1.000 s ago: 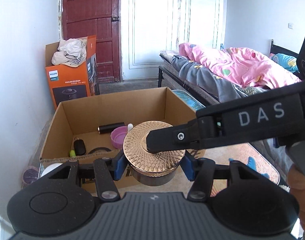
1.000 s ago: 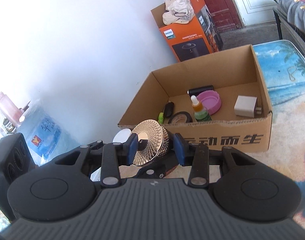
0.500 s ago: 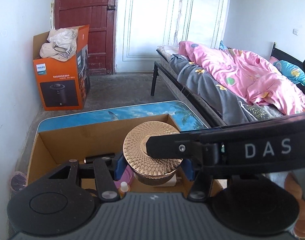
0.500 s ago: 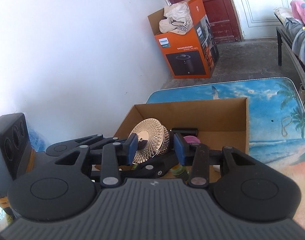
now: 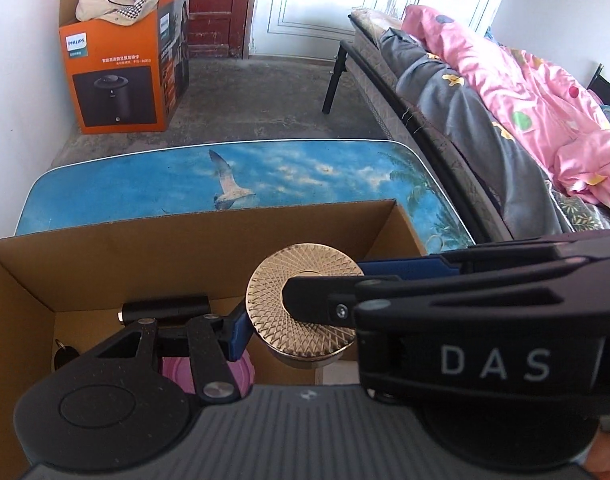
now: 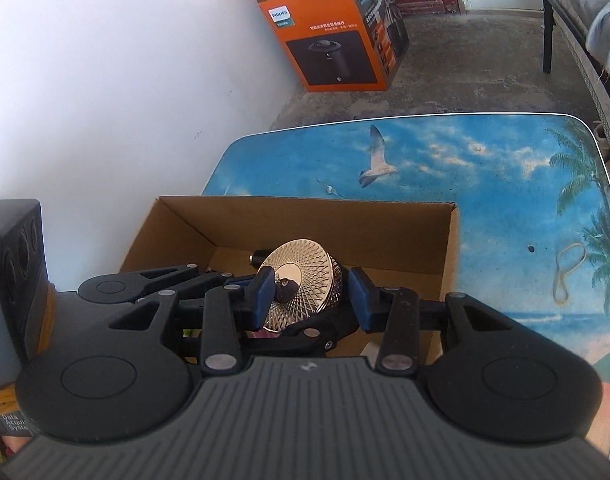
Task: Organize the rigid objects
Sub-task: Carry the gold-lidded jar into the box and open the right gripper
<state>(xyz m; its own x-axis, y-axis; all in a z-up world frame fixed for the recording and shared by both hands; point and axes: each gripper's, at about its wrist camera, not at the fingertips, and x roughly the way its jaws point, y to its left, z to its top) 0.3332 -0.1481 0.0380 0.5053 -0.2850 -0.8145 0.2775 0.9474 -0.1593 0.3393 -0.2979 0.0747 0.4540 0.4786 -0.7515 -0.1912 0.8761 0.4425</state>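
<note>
Both grippers clamp one gold jar [image 5: 305, 304] at frame centre, above the open box [image 5: 105, 264] on the bench [image 5: 145, 184]. Left gripper [image 5: 301, 320] partly open, pads on jar sides. Right gripper [image 6: 311, 294] narrower, pads on lid face and base. Jar approx. over box right half.

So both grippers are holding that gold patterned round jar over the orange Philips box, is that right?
Not quite. Both the left gripper and the right gripper do hold the gold patterned jar, but over the open brown cardboard box on the beach-print table. The orange Philips box stands on the floor by the wall, as the right wrist view shows.
</note>
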